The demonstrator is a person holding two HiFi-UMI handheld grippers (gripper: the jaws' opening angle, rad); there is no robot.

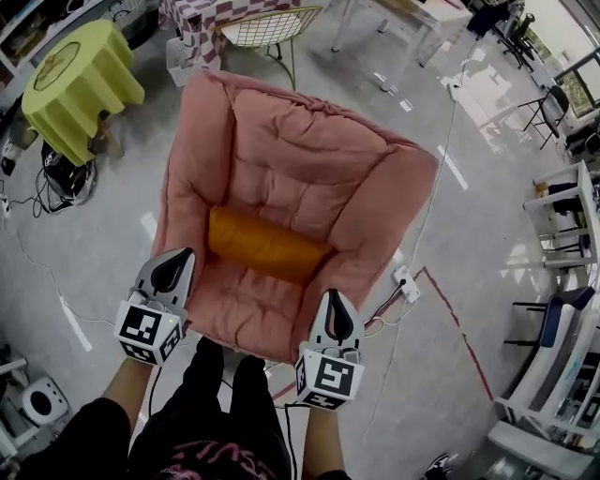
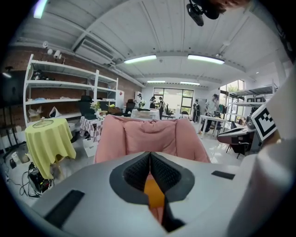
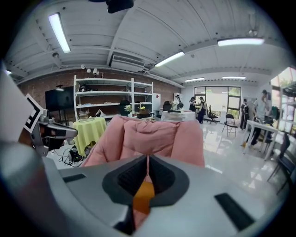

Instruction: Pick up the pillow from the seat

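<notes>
An orange bolster pillow [image 1: 267,246] lies across the seat of a padded pink armchair [image 1: 291,159]. My left gripper [image 1: 174,267] hovers over the chair's front left corner, jaws shut and empty. Over the front right edge my right gripper [image 1: 336,314] is held, also shut with nothing in it. Both stand short of the pillow. In the left gripper view a strip of the pillow [image 2: 154,192] shows below the closed jaws of the left gripper [image 2: 149,159], with the armchair [image 2: 150,136] behind. The right gripper view shows the pillow [image 3: 144,194] below the right gripper [image 3: 147,162].
A round table with a yellow-green cloth [image 1: 80,80] stands at the far left, cables [image 1: 66,178] on the floor beside it. A wire chair [image 1: 267,28] and a checkered table [image 1: 202,19] sit behind the armchair. A power strip [image 1: 408,283] lies right of it. White desks [image 1: 562,234] line the right.
</notes>
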